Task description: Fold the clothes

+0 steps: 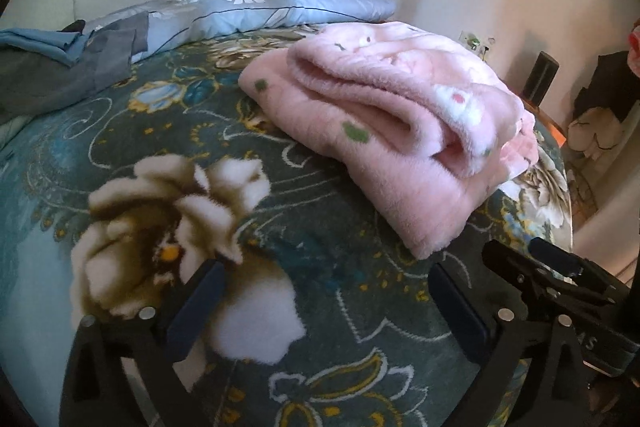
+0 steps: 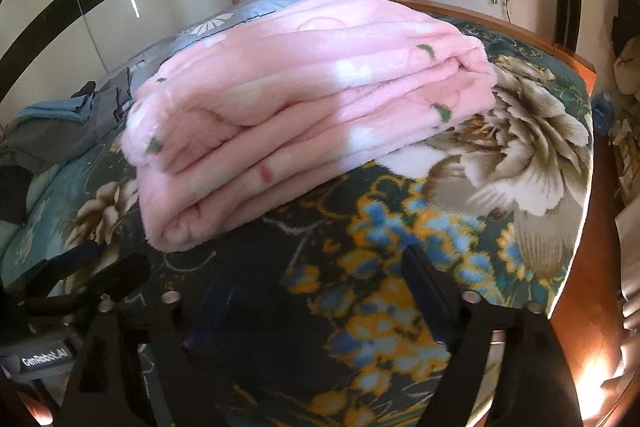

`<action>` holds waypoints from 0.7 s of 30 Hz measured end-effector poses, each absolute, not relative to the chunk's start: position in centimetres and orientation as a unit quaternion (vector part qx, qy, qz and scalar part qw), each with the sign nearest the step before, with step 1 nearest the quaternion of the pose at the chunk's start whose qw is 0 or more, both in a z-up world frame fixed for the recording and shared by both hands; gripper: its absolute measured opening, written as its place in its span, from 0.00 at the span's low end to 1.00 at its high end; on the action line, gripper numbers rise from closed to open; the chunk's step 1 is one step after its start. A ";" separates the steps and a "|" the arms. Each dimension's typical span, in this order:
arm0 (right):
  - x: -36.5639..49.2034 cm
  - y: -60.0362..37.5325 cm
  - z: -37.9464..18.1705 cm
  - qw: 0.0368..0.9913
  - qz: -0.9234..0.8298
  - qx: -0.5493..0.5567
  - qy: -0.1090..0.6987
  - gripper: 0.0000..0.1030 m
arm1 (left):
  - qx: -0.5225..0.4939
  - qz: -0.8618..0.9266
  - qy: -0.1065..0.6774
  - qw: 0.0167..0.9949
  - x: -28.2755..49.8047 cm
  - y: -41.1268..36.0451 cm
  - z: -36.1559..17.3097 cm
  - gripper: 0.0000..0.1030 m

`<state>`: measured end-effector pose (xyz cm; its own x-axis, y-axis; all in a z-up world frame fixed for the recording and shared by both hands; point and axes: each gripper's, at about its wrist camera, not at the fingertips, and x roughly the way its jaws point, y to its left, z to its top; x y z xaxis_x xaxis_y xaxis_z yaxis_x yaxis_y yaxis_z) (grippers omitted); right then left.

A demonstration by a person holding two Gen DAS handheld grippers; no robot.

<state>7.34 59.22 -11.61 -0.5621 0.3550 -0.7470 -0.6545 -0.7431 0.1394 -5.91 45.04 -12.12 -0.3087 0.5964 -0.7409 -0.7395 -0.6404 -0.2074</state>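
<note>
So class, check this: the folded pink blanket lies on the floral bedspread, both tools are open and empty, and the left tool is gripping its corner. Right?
One error: the left tool grips nothing; the left wrist view shows it apart from the blanket. The rest holds.

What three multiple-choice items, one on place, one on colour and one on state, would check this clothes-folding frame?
1. Where does the pink fleece garment lie?
A. On the floral bedspread
B. On the floor
C. In a basket

2. What colour is the pillow behind it?
A. Red
B. Light blue with daisies
C. Black

3. What state are the two claws in?
A. Both clamped on the pink fabric
B. One holding a hanger
C. Both open and holding nothing

Answers:
1. A: the folded pink stack rests directly on the bedspread in both views.
2. B: the pale blue cover with white flowers shows in the left wrist view.
3. C: the left claw and right claw have spread fingers with only bedspread between them, short of the garment.
</note>
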 end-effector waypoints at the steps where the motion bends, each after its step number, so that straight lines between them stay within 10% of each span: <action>1: 7.3 59.0 -11.7 0.295 0.860 -0.364 0.203 0.86 | -0.416 0.805 0.084 0.414 -6.0 44.9 -12.1 1.00; 21: 9.1 56.0 -10.4 0.327 0.854 -0.349 0.207 0.99 | -0.375 0.838 0.092 0.386 -4.5 41.7 -9.2 1.00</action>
<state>9.12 56.02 -10.42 -0.5427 0.4143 -0.7306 -0.7031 -0.7000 0.1253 -4.50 41.69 -9.16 -0.4210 0.5777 -0.6993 -0.7153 -0.6855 -0.1357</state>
